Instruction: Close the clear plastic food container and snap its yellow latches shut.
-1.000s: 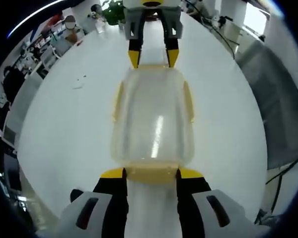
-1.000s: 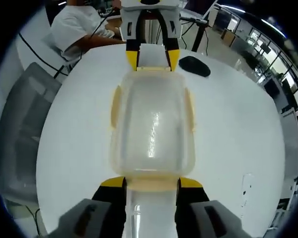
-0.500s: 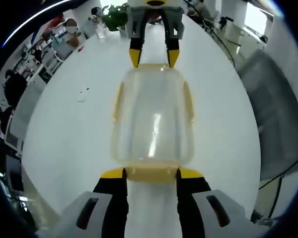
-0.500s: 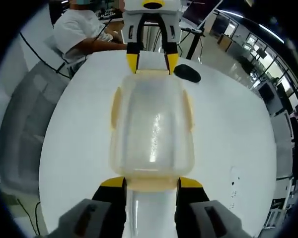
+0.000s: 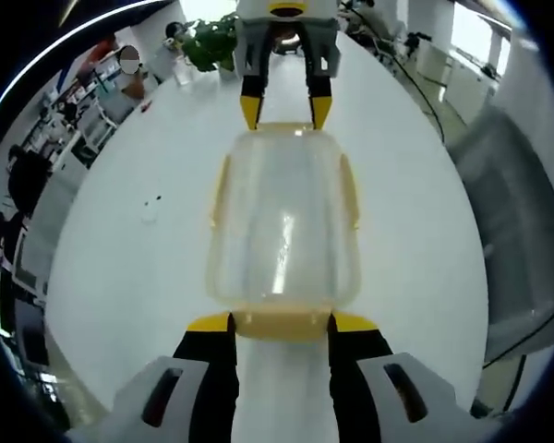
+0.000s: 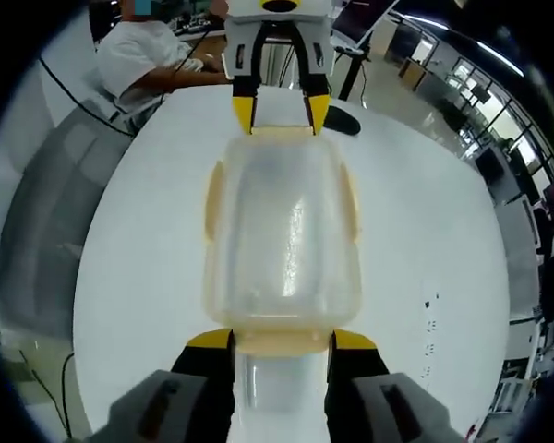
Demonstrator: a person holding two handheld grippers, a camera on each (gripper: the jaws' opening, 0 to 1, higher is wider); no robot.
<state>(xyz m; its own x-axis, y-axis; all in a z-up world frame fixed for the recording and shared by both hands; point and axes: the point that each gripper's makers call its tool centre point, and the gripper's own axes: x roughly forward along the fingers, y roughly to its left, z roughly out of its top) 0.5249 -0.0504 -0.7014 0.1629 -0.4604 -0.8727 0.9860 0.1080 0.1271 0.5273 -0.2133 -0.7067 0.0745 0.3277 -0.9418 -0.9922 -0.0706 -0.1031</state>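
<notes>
Jaws flank clear container (image 5: pixel 283 221) (rounded, glossy plastic).

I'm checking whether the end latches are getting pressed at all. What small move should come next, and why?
Probably squeeze both grippers toward each other. The lid sits on the container, the left gripper straddles the near yellow end latch, and the right gripper brackets the far end. The side latches look flared outward, so those likely follow.
</notes>
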